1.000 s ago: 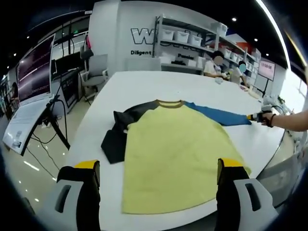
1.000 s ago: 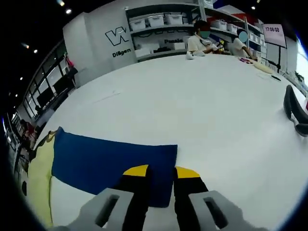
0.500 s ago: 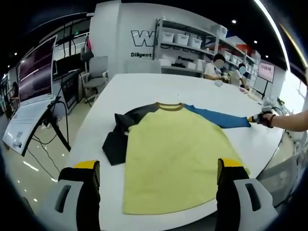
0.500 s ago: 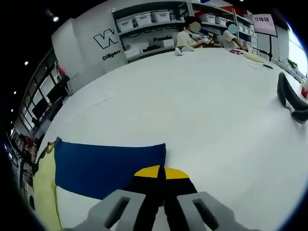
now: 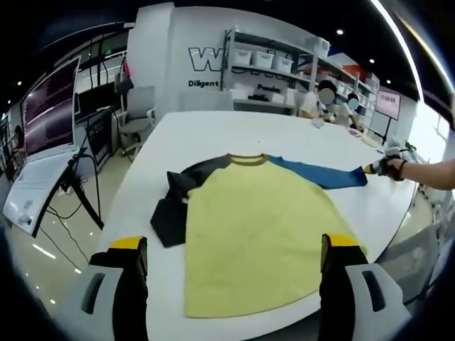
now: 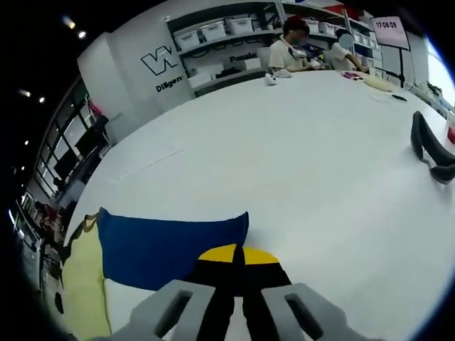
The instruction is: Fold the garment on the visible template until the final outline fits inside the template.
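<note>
Garment (image 5: pixel 259 234) flat mid-frame on table (image 5: pixel 206 128); right gripper (image 6: pixel 238 254) pinched on blue sleeve (image 6: pixel 167 241), left gripper (image 5: pixel 234 263) wide, empty; thin pinch may slip if tugged.

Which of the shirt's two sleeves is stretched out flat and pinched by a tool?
The blue sleeve, pulled straight and gripped at its cuff by the right tool; the black sleeve lies crumpled and untouched.

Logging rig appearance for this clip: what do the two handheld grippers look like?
Left gripper: two black jaws capped with yellow tips, on light grey bodies. Right gripper: the same black jaws with yellow tips and grey bodies. The person wears a dark wristband.
</note>
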The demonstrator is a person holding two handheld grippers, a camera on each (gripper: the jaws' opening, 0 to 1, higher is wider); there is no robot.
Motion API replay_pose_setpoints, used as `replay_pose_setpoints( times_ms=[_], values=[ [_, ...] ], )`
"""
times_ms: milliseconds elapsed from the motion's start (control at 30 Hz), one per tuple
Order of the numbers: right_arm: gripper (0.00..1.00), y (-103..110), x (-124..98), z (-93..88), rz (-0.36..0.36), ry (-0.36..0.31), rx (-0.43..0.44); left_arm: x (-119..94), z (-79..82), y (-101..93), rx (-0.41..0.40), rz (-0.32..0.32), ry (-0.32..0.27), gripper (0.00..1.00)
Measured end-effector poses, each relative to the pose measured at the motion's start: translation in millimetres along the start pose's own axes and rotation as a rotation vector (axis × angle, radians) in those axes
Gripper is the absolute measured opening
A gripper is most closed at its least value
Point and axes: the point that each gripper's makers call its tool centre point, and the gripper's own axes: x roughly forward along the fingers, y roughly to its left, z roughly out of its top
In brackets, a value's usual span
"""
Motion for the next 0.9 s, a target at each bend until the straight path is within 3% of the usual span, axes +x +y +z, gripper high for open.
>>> replay_pose_setpoints(
  times_ms=[433,900],
  values=[
    [0.0,72,-10,-4.9,0.084,0.023,-0.049,-9,-0.9,5.2,0.025,-0.009,-0.007,0.99],
    [0.0,156,-12,-13.3,0.204,0.05,-0.023,-18,-5.5,0.0,0.058,-0.054,0.003,0.99]
  ],
)
